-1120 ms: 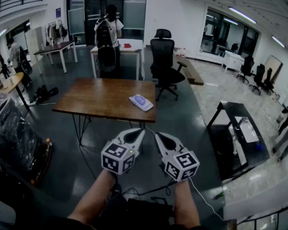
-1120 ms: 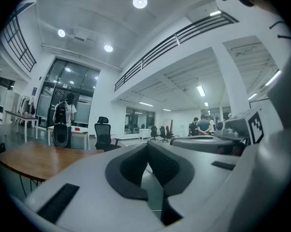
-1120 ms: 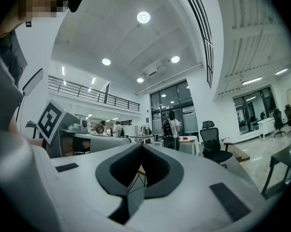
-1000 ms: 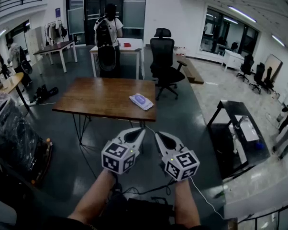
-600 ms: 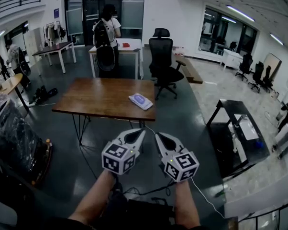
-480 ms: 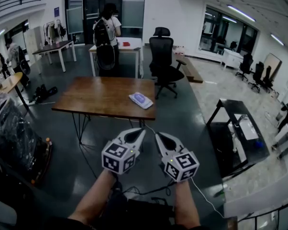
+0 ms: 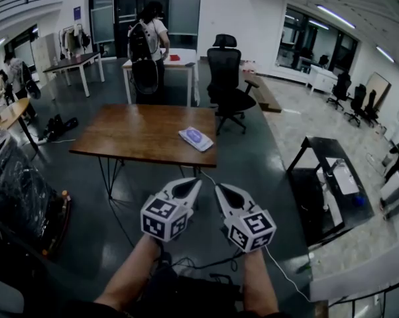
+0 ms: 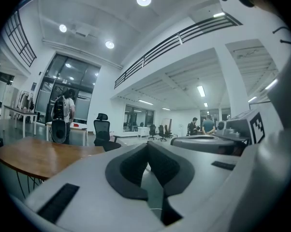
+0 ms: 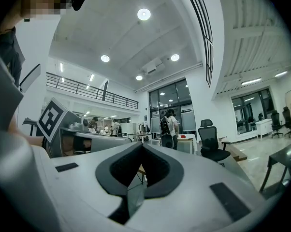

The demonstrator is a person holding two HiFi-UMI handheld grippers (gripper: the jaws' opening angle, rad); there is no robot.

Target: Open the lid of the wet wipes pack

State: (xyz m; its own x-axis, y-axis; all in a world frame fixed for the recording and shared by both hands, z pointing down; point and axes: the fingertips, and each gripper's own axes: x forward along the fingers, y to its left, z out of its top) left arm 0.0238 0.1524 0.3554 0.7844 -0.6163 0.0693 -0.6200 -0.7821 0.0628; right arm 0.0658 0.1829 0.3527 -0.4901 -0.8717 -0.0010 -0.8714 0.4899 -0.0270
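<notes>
Wipes pack [image 7: 195, 138] lies on the table [image 7: 133, 134], far ahead of the fingertips of left gripper [image 7: 193, 182] and right gripper [image 7: 220, 187], too small to show its lid. Forearms [image 7: 130, 277] are cut off at the bottom edge.

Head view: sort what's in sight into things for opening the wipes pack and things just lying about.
For the job: wipes pack, brown table under it, left hand-held gripper, right hand-held gripper.
Lying about: office chair, white desk, floor bag, black side table.

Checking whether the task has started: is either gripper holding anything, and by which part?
Nothing is held. The left gripper and right gripper are both shut and empty; the wet wipes pack lies untouched on the wooden table.
</notes>
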